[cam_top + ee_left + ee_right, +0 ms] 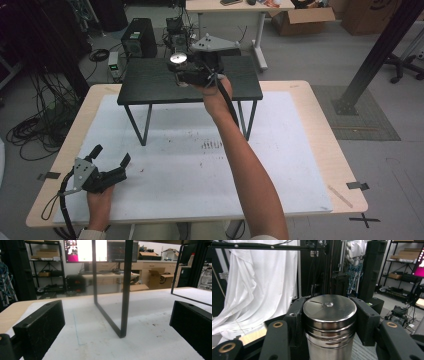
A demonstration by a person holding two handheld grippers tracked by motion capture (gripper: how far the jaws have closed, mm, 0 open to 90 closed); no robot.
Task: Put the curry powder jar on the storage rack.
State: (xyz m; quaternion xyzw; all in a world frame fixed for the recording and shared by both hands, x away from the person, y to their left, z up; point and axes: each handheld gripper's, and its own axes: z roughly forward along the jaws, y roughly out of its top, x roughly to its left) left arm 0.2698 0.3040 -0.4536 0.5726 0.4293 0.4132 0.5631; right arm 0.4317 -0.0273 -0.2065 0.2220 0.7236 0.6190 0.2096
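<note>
A shiny steel canister (329,325) with a flat lid (177,59) is clamped between the jaws of my right gripper (181,67), which is shut on it. The right hand holds it above the small black stand (150,82) at the far middle of the table. My left gripper (110,155) rests low at the near left of the white mat (200,165), its jaws spread open with nothing between them. In the left gripper view the black pads (40,327) frame the stand's thin metal leg (125,290).
The black stand has thin metal legs (145,127) on the white mat. The wooden table edge (340,165) surrounds the mat. Beyond the table lie cables, a black box (137,37), a desk and cardboard boxes (300,20). A black post (375,55) stands right.
</note>
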